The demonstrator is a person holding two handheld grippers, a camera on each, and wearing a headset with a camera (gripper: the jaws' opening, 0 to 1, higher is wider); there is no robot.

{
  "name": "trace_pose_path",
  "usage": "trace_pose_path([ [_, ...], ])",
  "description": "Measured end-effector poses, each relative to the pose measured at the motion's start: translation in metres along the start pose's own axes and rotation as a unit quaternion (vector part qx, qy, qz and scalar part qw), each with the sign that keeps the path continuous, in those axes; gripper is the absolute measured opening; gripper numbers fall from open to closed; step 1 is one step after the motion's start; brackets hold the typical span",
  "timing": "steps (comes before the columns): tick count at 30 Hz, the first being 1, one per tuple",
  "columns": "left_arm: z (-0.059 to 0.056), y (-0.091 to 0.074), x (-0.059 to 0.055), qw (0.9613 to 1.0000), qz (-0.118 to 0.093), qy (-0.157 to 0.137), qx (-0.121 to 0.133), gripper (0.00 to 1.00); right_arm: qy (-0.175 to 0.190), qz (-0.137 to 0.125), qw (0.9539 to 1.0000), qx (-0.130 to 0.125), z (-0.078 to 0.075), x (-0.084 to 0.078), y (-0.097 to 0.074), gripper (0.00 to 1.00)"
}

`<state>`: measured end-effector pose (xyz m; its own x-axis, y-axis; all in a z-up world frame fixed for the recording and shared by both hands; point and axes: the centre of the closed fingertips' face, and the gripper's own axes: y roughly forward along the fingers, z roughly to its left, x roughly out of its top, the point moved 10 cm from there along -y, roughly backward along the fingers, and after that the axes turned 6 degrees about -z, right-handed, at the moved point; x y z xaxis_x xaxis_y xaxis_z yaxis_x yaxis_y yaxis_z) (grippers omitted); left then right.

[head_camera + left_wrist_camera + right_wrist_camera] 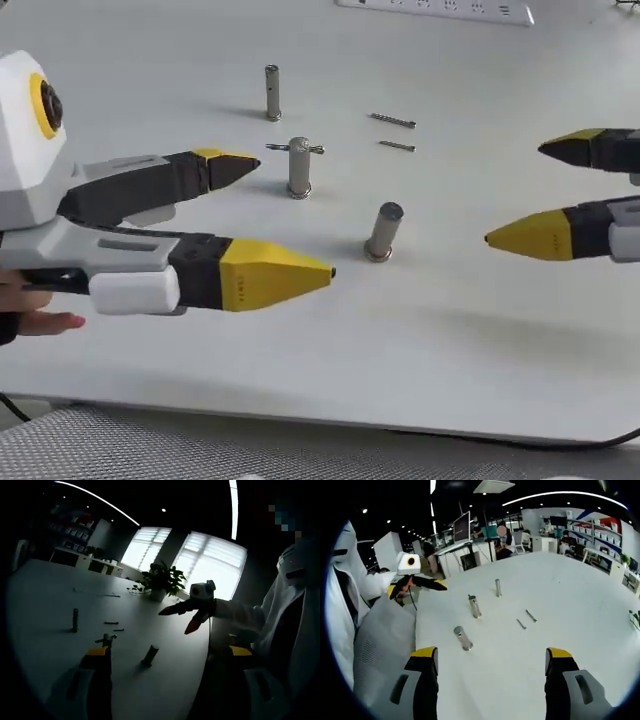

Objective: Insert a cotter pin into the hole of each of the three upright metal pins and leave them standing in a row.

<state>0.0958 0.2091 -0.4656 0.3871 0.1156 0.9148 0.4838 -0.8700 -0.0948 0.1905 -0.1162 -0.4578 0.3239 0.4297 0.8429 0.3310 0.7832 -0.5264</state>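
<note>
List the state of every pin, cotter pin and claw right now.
far pin: upright, no cotter pin.
middle pin: upright, fitted cotter pin through it.
near pin: standing, no cotter pin.
back loose cotter pin: lying flat, unused.
front loose cotter pin: lying flat, unused.
left claw: open, empty.
right claw: open, empty.

Far pin, cottered middle pin, near pin upright; two loose cotter pins alongside.
</note>
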Motion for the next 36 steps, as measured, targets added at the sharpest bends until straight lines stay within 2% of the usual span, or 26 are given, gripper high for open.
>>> trace_pose_path([
  [1, 0.0, -0.003, 0.001, 0.9998, 0.013, 0.013, -0.002, 0.94, -0.005, 0.004, 1.0, -0.001, -0.004, 0.003, 0.001, 0.87],
  [2, -0.002, -0.005, 0.002, 0.9999, 0.014, 0.008, -0.005, 0.94, -0.017, 0.01, 0.9998, 0.001, -0.009, 0.009, 0.003, 0.87],
  [7, -0.003, -0.012, 0.004, 0.9999, 0.005, -0.001, -0.012, 0.99, -0.037, 0.016, 0.9991, 0.015, -0.028, 0.029, 0.014, 0.87],
  [10, -0.006, -0.016, 0.003, 0.9996, 0.009, 0.017, -0.019, 0.99, -0.044, 0.024, 0.9983, 0.031, -0.037, 0.036, 0.024, 0.86],
  [12, -0.009, -0.018, 0.001, 0.9992, 0.022, 0.026, -0.021, 0.99, -0.067, 0.048, 0.9959, 0.037, -0.044, 0.04, 0.031, 0.86],
  [16, -0.014, -0.023, -0.004, 0.9984, 0.041, 0.032, -0.021, 0.99, -0.072, 0.058, 0.9944, 0.051, -0.053, 0.048, 0.049, 0.82],
  [19, -0.016, -0.025, -0.005, 0.9986, 0.04, 0.031, -0.013, 0.99, -0.096, 0.085, 0.9898, 0.061, -0.061, 0.052, 0.065, 0.79],
  [20, -0.017, -0.026, -0.006, 0.9988, 0.039, 0.029, -0.012, 0.99, -0.097, 0.085, 0.9895, 0.065, -0.062, 0.053, 0.069, 0.77],
  [22, -0.02, -0.028, -0.007, 0.9991, 0.036, 0.021, -0.013, 0.99, -0.089, 0.095, 0.9887, 0.073, -0.067, 0.054, 0.08, 0.71],
  [25, -0.022, -0.032, -0.008, 0.9989, 0.039, 0.026, -0.007, 0.99, -0.08, 0.115, 0.9875, 0.072, -0.076, 0.052, 0.093, 0.61],
  [27, -0.022, -0.035, -0.009, 0.9988, 0.042, 0.027, -0.004, 0.95, -0.082, 0.132, 0.9859, 0.062, -0.083, 0.049, 0.101, 0.53],
  [28, -0.022, -0.037, -0.009, 0.9989, 0.038, 0.028, 0.001, 0.94, -0.083, 0.134, 0.9861, 0.054, -0.087, 0.049, 0.107, 0.5],
  [31, -0.023, -0.04, -0.01, 0.9991, 0.032, 0.026, 0.007, 0.93, -0.08, 0.142, 0.9854, 0.051, -0.093, 0.048, 0.116, 0.37],
  [36, -0.024, -0.043, -0.013, 0.9993, 0.03, 0.019, 0.007, 0.87, -0.085, 0.172, 0.9803, 0.048, -0.101, 0.046, 0.135, 0.29],
])
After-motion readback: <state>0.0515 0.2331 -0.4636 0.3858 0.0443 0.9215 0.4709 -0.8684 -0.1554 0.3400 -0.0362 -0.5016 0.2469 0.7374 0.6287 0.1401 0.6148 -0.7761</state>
